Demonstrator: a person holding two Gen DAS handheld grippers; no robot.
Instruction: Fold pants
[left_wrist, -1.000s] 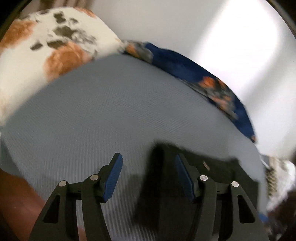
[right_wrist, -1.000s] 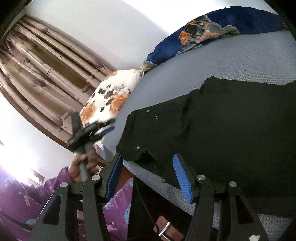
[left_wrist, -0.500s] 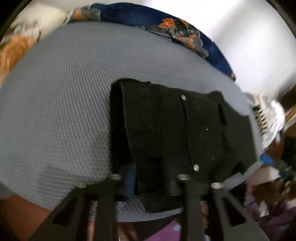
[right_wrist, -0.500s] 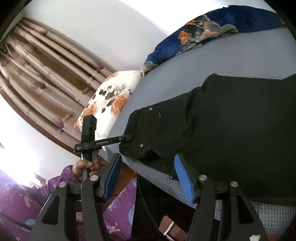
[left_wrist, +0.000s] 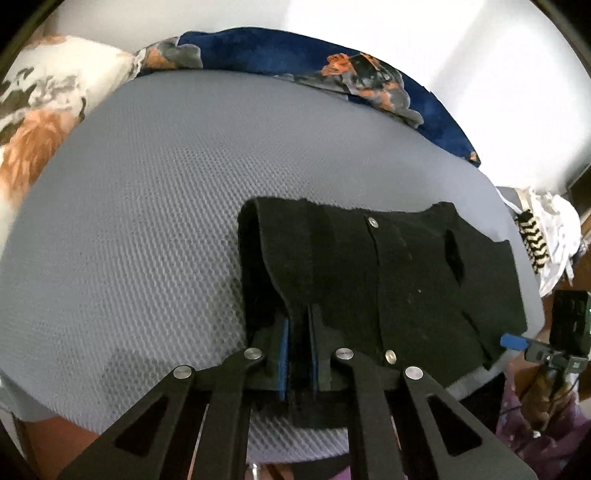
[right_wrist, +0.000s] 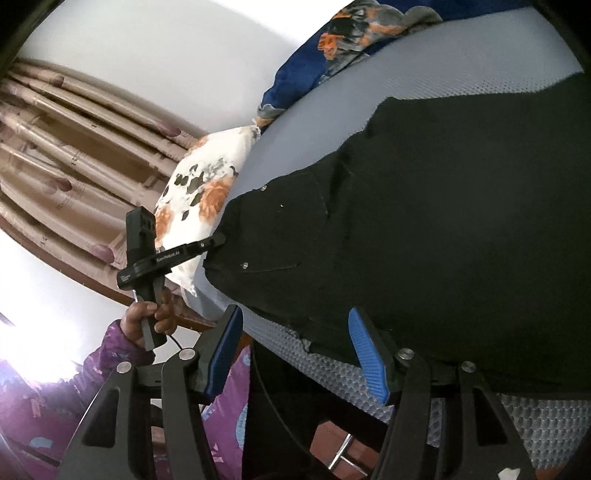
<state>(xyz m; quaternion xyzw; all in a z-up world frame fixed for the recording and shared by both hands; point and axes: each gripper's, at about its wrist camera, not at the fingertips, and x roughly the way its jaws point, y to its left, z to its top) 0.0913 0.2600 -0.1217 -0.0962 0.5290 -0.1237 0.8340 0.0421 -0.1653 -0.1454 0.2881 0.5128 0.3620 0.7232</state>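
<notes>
Black denim-like pants (left_wrist: 388, 273) are lying folded on a grey, honeycomb-textured mattress (left_wrist: 140, 229), close to its near edge, with metal rivets showing on the top layer. The left gripper (left_wrist: 297, 354) is clenching a fold of the pants — its blue-padded fingers (left_wrist: 283, 354) are pressing in on the dark cloth from both sides at the garment's near edge. From the right wrist view, the same left gripper (right_wrist: 218, 240) is reaching in from the left, its tip touching the corner of the pants (right_wrist: 424, 221), with a hand (right_wrist: 149, 319) in a purple patterned sleeve gripping its handle. The right gripper (right_wrist: 295, 354) is standing released, jaws spread wide apart, hovering just off the mattress edge (right_wrist: 546, 424) and gripping nothing — the pants are lying just beyond its fingertips. A white pillow (left_wrist: 40, 110) with orange flowers is sitting at the far left of the bed, and a dark blue floral blanket (left_wrist: 280, 55) is bunching along the wall side. Brown pleated curtains (right_wrist: 66, 155) are hanging behind the pillow.
</notes>
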